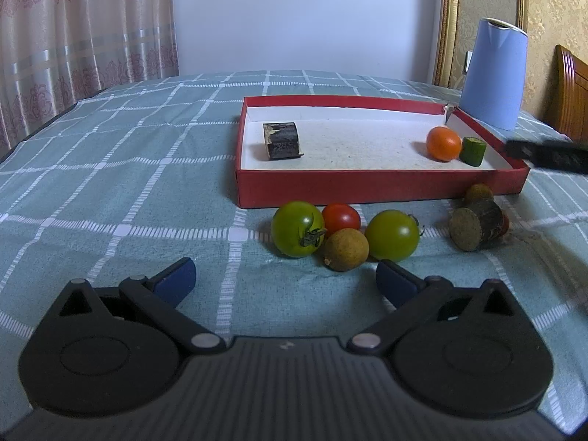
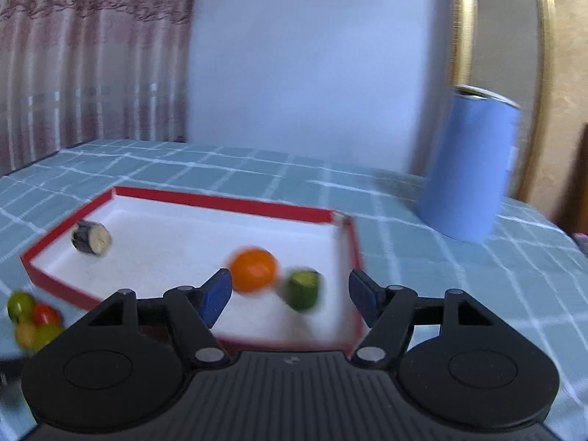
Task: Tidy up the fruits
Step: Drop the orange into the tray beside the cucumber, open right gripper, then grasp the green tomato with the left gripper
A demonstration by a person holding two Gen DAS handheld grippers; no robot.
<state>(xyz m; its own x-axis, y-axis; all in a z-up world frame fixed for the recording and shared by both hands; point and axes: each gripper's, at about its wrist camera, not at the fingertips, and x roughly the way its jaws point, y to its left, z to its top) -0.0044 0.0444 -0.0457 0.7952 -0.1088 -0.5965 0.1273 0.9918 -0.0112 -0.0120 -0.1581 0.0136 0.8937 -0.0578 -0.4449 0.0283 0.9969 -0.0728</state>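
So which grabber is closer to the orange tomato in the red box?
Right. The right gripper hangs over the red box, jaws open, almost at the orange tomato. The left gripper waits outside the box, by the green tomatoes.

One red tray [image 1: 382, 187] on a checked tablecloth [image 1: 128, 169]. Inside it: one orange tomato [image 1: 443, 143], one green cucumber chunk [image 1: 472, 151], one dark cut piece [image 1: 282, 140]. Outside: two green tomatoes [image 1: 297, 228] [image 1: 392, 235], one red tomato [image 1: 341, 218], two brown longans [image 1: 346, 250] [image 1: 478, 192], one dark cut chunk [image 1: 476, 223]. One blue cylinder [image 1: 494, 73].
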